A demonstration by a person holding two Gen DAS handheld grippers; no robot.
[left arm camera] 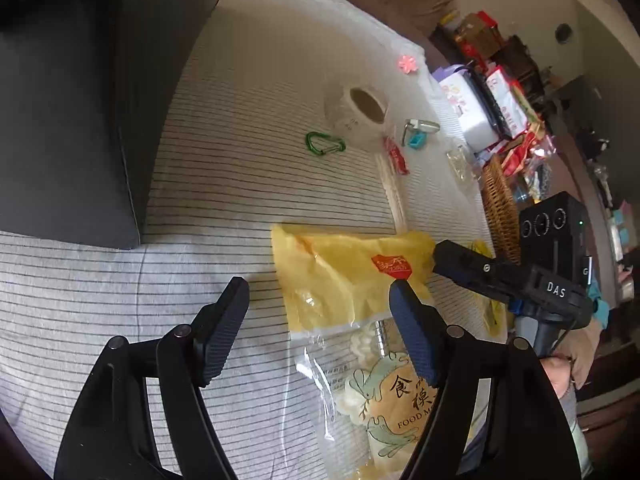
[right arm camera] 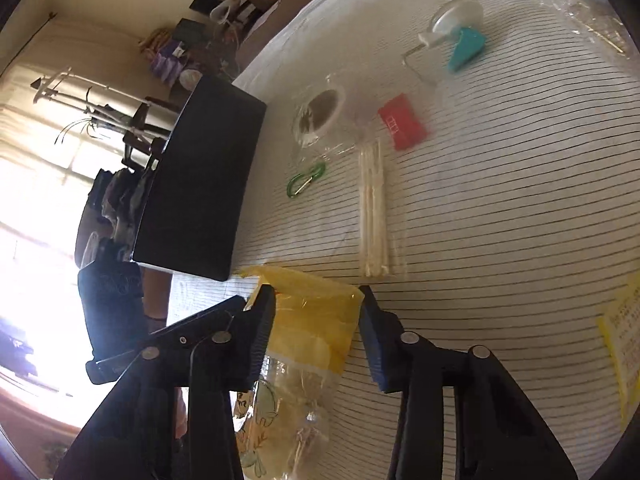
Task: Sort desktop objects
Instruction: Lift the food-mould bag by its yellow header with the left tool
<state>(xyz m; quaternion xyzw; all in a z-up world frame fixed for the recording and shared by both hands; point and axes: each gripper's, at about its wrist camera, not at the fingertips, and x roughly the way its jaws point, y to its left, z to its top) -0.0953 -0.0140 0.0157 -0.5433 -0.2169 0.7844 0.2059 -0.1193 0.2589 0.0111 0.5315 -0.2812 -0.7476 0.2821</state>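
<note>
Yellow-topped clear snack bag flat on striped cloth, near edge of table. Left gripper spread wide, nothing pinched: bag's left edge in the gap, right finger over the bag's clear lower part, left finger over bare cloth well clear of it. Contact between right finger and bag: cannot tell. Right gripper partly spread, straddling the same bag at its yellow end; left pad at or touching the bag's edge, right pad just beside the far corner with a sliver of cloth showing. Not pinching. In the left wrist view, right gripper's finger tip over bag's yellow right corner.

Further up the cloth: green carabiner, wrapped tape roll, red packet, bundle of pale sticks in clear sleeve, teal clip with suction hook, pink flower piece. Black box upright at left of cloth. Wicker basket off the right edge, beside cluttered packets. Yellow paper at right edge of right wrist view.
</note>
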